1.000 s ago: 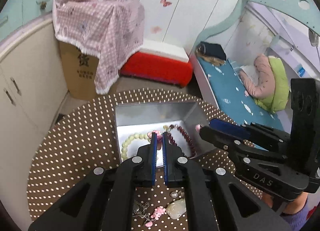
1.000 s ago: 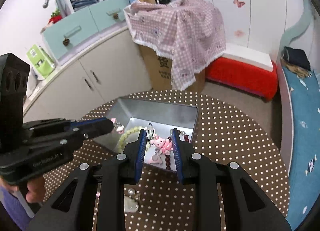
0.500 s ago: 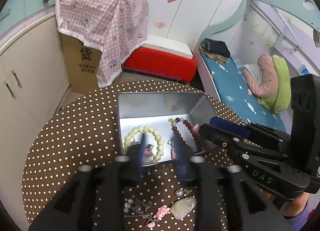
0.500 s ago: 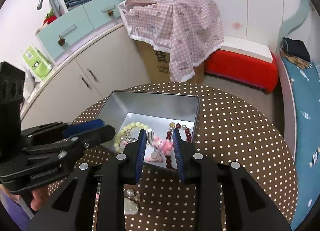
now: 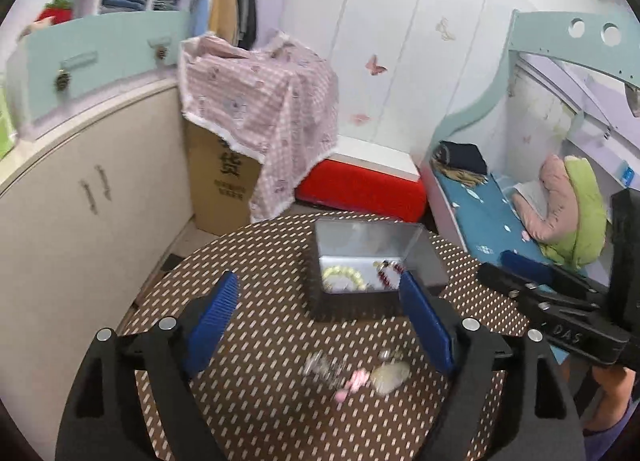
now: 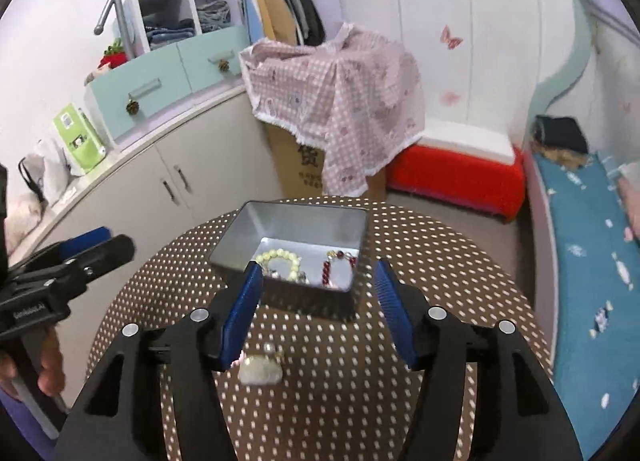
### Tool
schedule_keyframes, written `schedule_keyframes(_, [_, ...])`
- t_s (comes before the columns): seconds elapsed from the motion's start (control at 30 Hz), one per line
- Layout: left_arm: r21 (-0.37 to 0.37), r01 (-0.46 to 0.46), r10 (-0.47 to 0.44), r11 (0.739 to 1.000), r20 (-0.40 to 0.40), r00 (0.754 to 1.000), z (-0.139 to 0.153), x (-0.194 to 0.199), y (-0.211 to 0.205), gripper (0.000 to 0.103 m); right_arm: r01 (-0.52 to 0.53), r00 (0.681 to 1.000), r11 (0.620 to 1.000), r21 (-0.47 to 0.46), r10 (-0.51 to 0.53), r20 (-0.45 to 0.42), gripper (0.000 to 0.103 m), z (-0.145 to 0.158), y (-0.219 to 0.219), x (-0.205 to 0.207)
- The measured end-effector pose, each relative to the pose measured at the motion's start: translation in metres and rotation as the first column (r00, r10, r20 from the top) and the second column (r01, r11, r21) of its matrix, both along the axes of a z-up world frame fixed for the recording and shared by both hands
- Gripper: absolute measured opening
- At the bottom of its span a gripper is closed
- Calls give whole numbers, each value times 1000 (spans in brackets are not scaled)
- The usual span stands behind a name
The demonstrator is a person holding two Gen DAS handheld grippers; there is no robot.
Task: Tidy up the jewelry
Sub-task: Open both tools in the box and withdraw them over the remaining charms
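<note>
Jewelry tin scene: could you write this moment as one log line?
left tool: opening, empty | right tool: opening, empty | tin: bracelets inside | pendant: on table

We see a brown tabletop (image 6: pixel 440 261) dotted white, a silver tin (image 6: pixel 296 221) holding a pale-yellow bead bracelet (image 6: pixel 278 259) and dark-red beads (image 6: pixel 326 271), and a pink checked cloth (image 6: pixel 340 101).

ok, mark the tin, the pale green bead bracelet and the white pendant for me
tin (image 6: pixel 280 217), right wrist view, bare inner back wall
pale green bead bracelet (image 6: pixel 297 261), right wrist view, beads on its right side
white pendant (image 6: pixel 260 375), right wrist view, middle of the stone
</note>
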State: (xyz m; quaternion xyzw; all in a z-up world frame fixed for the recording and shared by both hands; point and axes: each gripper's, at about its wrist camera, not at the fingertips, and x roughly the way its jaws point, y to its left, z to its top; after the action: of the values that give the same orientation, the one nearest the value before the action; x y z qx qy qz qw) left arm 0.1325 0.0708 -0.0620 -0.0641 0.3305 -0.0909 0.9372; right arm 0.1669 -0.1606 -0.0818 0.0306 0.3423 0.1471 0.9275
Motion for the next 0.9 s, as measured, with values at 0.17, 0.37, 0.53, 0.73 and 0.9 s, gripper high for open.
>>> schedule_keyframes(0.17, [-1, -25, 25, 1000, 26, 999, -4, -37, 9, 85, 24, 998, 999, -34, -22, 56, 63, 2, -3, -50])
schedule_keyframes(0.37, [0, -11, 11, 1000, 7, 1000, -20, -64, 10, 85, 39, 998, 998, -42, -37, 44, 67, -10, -5, -85])
schedule_keyframes(0.53, [17, -9, 9, 1000, -26, 1000, -34, -67, 10, 85, 40, 999, 998, -49, -39, 14, 67, -22, -2, -91])
schedule_keyframes(0.73, [19, -16, 17, 1000, -59, 998, -48, -64, 11, 85, 31, 999, 997, -70, -33, -33, 67, -41, 8, -83])
schedule_keyframes(0.9, [15, -13, 14, 1000, -94, 995, -62, -61, 12, 85, 10, 995, 997, -82, -18, -95, 69, -64, 27, -67])
